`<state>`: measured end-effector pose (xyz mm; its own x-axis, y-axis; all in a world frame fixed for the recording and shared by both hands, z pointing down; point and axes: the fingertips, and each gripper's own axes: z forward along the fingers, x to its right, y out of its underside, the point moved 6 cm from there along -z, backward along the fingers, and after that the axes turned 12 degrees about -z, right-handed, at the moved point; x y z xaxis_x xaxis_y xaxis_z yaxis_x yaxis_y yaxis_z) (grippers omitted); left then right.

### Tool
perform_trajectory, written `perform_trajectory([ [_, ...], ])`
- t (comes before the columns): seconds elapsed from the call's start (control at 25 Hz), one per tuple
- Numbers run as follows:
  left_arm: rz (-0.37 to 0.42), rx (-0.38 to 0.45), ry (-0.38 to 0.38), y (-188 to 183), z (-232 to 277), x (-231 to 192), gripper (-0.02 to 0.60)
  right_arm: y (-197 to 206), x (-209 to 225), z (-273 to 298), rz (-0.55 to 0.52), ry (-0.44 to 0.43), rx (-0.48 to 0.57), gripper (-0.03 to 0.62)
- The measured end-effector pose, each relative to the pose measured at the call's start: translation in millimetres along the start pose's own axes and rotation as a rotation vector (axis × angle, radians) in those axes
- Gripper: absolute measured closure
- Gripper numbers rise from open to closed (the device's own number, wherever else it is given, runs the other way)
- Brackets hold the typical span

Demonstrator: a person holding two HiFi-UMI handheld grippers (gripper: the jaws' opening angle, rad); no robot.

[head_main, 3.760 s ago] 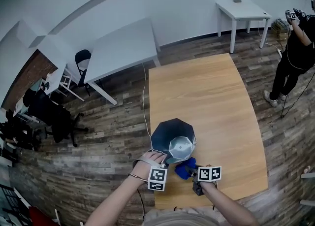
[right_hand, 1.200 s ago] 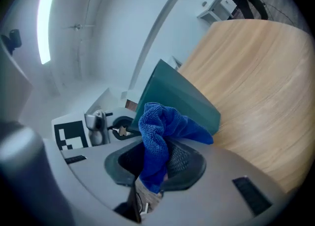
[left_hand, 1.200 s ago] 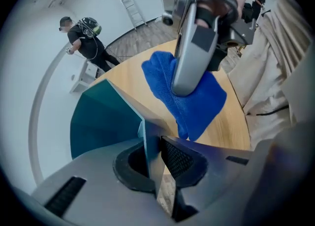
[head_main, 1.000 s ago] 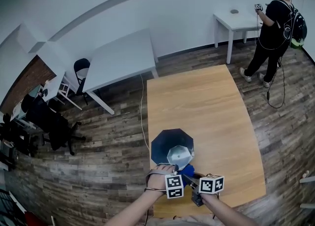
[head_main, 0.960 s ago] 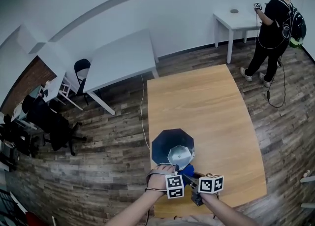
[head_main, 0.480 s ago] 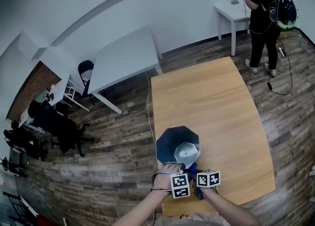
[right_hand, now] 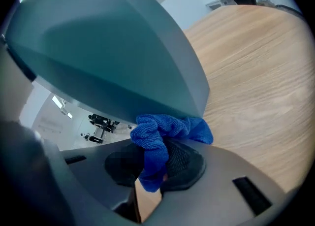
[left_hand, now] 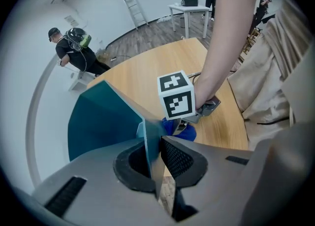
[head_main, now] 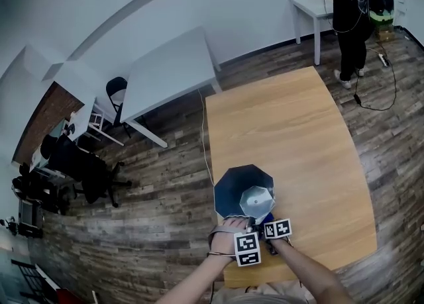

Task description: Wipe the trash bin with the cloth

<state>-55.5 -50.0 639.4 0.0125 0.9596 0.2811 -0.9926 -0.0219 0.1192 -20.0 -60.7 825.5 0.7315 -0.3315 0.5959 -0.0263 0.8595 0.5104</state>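
I find my left gripper (left_hand: 156, 147) clamped, fingers on the trash bin (left_hand: 101, 121) rim, at the surface's (head_main: 285, 124) near edge. My right gripper (right_hand: 158, 165) pinches the blue cloth (right_hand: 165, 129), which touches the bin wall. In the head view, marker cubes (head_main: 247, 250) hide most of the cloth.

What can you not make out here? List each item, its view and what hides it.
Cloth: head view, mostly under the marker cubes.
Trash bin: right gripper view, upper part cut off by the edge.
Where cloth meets bin: right gripper view, covered by the cloth's folds.
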Motion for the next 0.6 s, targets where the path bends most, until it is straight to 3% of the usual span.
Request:
perform_trajectory([
  [0.28, 0.012, 0.004, -0.045, -1, 6, 6, 0.537, 13, 24, 13, -0.08, 0.036, -0.024, 0.514],
  [0.44, 0.035, 0.082, -0.115, 2, -3, 4, 0.5, 10, 17, -12, -0.136, 0.05, -0.042, 0.514],
  [0.6, -0.093, 0.228, -0.168, 14, -27, 2, 0.443, 1, 7, -55, -0.221, 0.062, 0.004, 0.514],
])
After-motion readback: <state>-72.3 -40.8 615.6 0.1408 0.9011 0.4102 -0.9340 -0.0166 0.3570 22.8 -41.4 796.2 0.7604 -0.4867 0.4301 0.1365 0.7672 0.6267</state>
